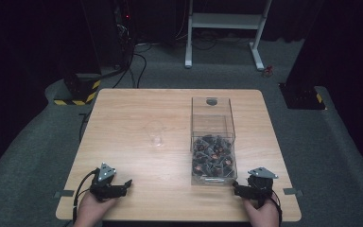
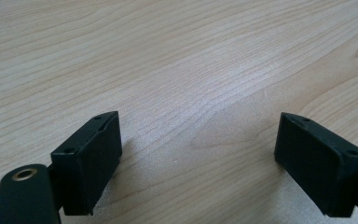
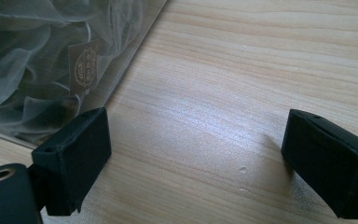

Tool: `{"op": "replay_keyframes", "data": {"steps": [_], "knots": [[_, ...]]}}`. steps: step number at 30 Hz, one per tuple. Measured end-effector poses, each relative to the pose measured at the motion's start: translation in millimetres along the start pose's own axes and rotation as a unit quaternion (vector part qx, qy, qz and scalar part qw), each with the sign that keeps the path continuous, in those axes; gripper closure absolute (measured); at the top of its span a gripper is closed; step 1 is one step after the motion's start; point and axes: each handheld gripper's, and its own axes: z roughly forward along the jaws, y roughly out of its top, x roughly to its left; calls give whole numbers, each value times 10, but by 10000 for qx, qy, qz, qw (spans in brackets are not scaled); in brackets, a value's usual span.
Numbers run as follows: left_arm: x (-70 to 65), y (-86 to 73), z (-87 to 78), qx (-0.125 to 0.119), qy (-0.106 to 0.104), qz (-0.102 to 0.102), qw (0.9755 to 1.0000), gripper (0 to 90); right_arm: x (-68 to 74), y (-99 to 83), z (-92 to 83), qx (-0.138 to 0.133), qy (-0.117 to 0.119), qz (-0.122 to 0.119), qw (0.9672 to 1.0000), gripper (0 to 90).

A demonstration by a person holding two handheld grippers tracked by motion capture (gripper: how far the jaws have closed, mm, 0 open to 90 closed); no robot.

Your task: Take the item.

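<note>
A clear plastic box [image 1: 212,138] stands on the right half of the wooden table [image 1: 137,113], with several dark wrapped sachets [image 1: 212,156] piled in its near end. A small clear glass [image 1: 155,134] stands upright near the table's middle. My left gripper [image 1: 125,185] rests at the near left edge, jaws wide apart over bare wood [image 2: 196,154]. My right gripper [image 1: 237,188] lies at the near right, just beside the box's front corner, also open with nothing between its jaws [image 3: 196,158]. The box wall and pale sachet wrappers [image 3: 37,70] show at upper left in the right gripper view.
Beyond the table lies grey carpet [image 1: 38,156]. A white frame's legs [image 1: 224,28] stand at the back, and yellow-black striped bases [image 1: 78,94] sit at the back left, with cables trailing nearby. The table between the two grippers is bare wood.
</note>
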Motion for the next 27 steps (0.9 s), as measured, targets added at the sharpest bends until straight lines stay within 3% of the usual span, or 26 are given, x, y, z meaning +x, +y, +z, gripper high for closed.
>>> {"op": "replay_keyframes", "data": {"steps": [13, 21, 27], "knots": [[-4, 4, 3, -3, -6, 6, 10000, 154, 0, 5, 4, 7, 22, 5, 10000, 78], [41, 38, -2, 96, -210, 85, 9997, 152, 0, 5, 3, 8, 24, 5, 10000, 79], [27, 85, -74, -32, -297, 115, 9995, 160, -2, 5, 4, 7, 29, -2, 10000, 79]]}}
